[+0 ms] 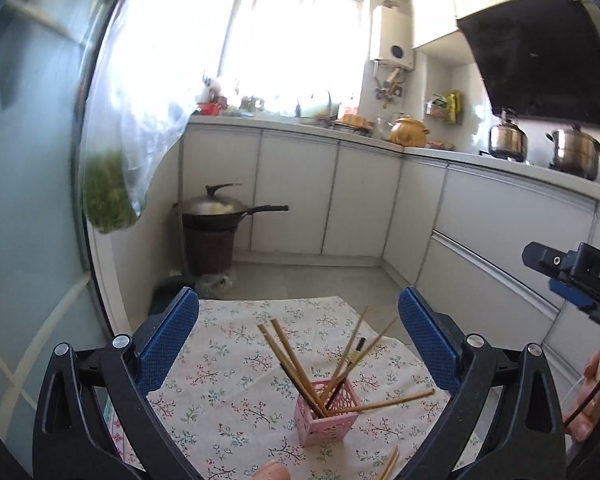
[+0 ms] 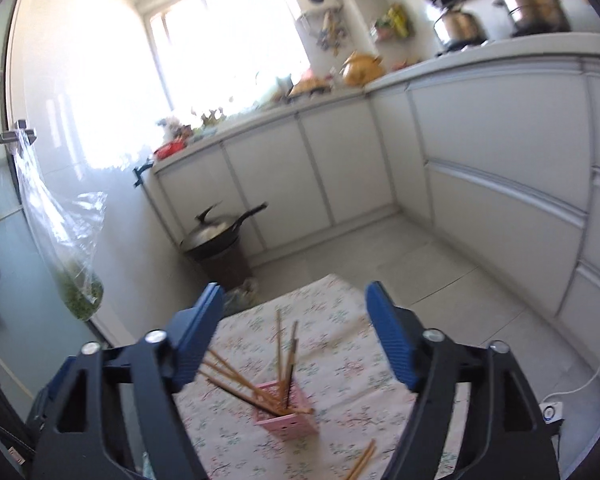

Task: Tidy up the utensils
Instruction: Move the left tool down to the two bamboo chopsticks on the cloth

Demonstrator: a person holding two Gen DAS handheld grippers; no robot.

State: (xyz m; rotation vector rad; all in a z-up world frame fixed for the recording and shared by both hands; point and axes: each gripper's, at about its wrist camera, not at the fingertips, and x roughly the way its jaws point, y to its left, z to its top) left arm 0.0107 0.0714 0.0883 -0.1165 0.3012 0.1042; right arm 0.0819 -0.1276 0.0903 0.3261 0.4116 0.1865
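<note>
Both grippers, left and right, gape empty above the holder. Most chopsticks stand inside; a pair beside it remains.

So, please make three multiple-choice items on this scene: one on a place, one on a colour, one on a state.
1. Where do the loose chopsticks lie?
A. on the floral cloth, near the holder
B. on the counter
C. on the floor

2. What colour is the chopstick holder?
A. blue
B. pink
C. green

3. How is the left claw?
A. shut on a chopstick
B. shut on the holder
C. open, holding nothing

Key: 1 A, they rest on the cloth at the lower edge; 2 B, its lattice walls are pink; 3 C, its blue pads stand wide apart.
</note>
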